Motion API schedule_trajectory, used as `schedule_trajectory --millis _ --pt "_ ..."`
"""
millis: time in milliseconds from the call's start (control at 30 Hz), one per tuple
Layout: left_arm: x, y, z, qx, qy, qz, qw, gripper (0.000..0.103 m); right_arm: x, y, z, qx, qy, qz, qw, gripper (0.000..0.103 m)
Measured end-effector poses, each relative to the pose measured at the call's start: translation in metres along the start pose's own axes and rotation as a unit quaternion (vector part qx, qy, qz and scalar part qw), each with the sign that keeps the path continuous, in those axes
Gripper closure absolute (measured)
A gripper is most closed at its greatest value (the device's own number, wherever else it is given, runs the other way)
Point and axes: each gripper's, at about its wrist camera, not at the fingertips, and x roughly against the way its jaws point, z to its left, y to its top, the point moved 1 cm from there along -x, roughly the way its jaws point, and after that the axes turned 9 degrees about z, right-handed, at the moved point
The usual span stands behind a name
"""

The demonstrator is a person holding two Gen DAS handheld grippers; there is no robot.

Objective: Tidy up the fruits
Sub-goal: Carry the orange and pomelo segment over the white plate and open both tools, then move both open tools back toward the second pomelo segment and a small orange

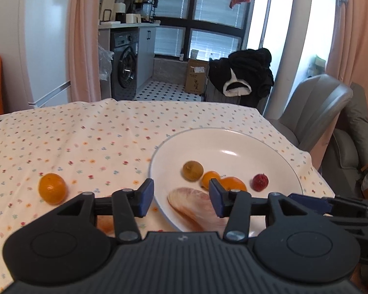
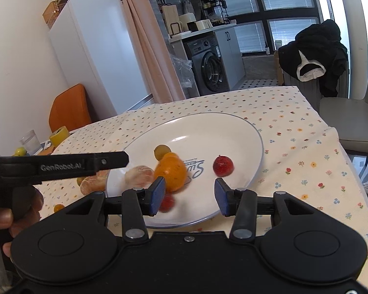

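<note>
Both my hand-held grippers are wide apart and hold nothing: left hand-held gripper (image 1: 181, 197) sits over the near rim of the plate (image 2: 247, 132), right hand-held gripper (image 2: 189, 197) over its near edge too.

In the plate, near to far: a peeled citrus piece (image 1: 191, 202) at the near rim, two small oranges (image 1: 233, 183) just past it, a red lychee-like fruit (image 1: 260, 182) to their right, a brown-green round fruit (image 1: 193, 170) behind. My read is the task is more than half done.

Still outside the plate on the surface (image 1: 90, 134): one orange (image 1: 52, 188) left of the plate, plus a peeled citrus (image 2: 93, 183) touching or just beside its left rim.

View differences: only the right wrist view shows a blurred red fruit (image 2: 166, 202) near the plate's front, by my left pad, and a tiny orange fruit (image 2: 59, 207) off the plate's left. It also shows my left hand (image 2: 2, 218). The left view hides these behind the tool body.
</note>
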Motion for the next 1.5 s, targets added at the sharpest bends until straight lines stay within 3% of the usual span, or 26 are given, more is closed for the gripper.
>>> schedule_trajectory --millis 100,333,533,1033,1500 --pt "0.008 -0.001 0.006 0.007 0.005 -0.001 1.0 0.051 0.002 0.0 0.005 0.003 0.003 -0.001 1.0 0.058" --pt "0.03 -0.007 0.019 0.022 0.022 -0.013 0.9994 0.03 0.006 -0.001 0.016 0.008 0.009 -0.006 1.0 0.058" --pt "0.05 -0.015 0.03 0.032 0.044 -0.024 0.9983 0.021 0.014 -0.004 0.031 0.017 0.014 -0.01 1.0 0.056" --pt "0.089 -0.041 0.056 0.052 0.065 -0.037 0.9959 0.011 0.024 -0.01 0.064 0.042 0.023 -0.02 0.999 0.032" --pt "0.117 -0.061 0.086 0.087 0.084 -0.044 0.9916 0.01 0.028 -0.01 0.095 0.059 0.035 -0.018 0.997 0.01"
